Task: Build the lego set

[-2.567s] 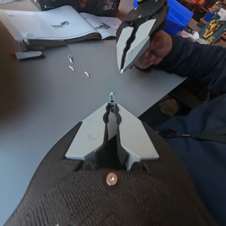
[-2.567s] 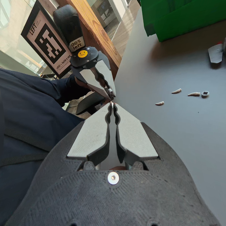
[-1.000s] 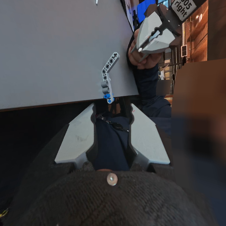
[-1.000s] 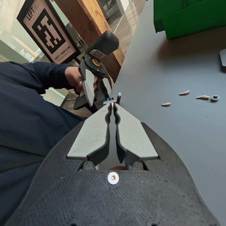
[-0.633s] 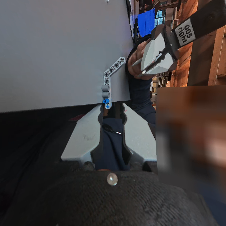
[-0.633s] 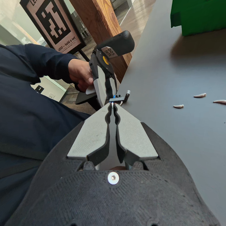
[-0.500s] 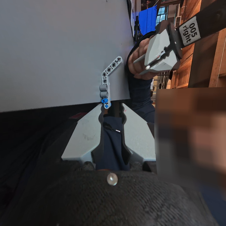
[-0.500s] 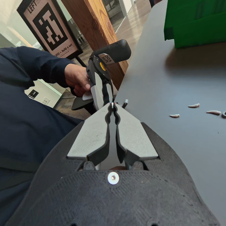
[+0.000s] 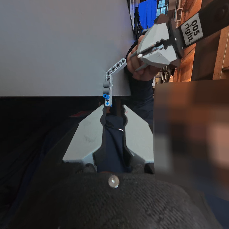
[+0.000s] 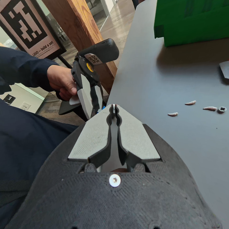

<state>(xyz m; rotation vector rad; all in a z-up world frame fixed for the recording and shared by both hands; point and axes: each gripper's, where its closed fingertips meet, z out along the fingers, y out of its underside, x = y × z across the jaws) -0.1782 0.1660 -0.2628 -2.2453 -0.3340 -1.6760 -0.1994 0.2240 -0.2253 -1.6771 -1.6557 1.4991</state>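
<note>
The grey table (image 9: 55,43) filled most of my left wrist view, its near edge cutting across just ahead of my left gripper (image 9: 113,107). On its far side in the right wrist view stood a green bin (image 10: 193,21), with a dark grey panel piece (image 10: 224,71) near the frame's right edge.

My left gripper's jaws stood apart, grasping nothing. Just past their tips the bent grey liftarm (image 9: 109,81) lay on the table at its very edge, the lower end overhanging. It already carried two grey bushes (image 9: 106,87) side by side and blue pins (image 9: 106,97) at that lower end; its upper holes were empty.

My right gripper (image 10: 113,107) was clenched on a small white tooth piece (image 10: 113,106), held off the table and close to the liftarm but not touching it.

Three more white teeth (image 10: 190,102) and a small grey bush (image 10: 222,109) lay loose, well apart from the liftarm.

I judged the build to be at an early stage: one small sub-assembly begun, the tooth in my right jaws not yet fitted, the loose parts and the panel still waiting.
</note>
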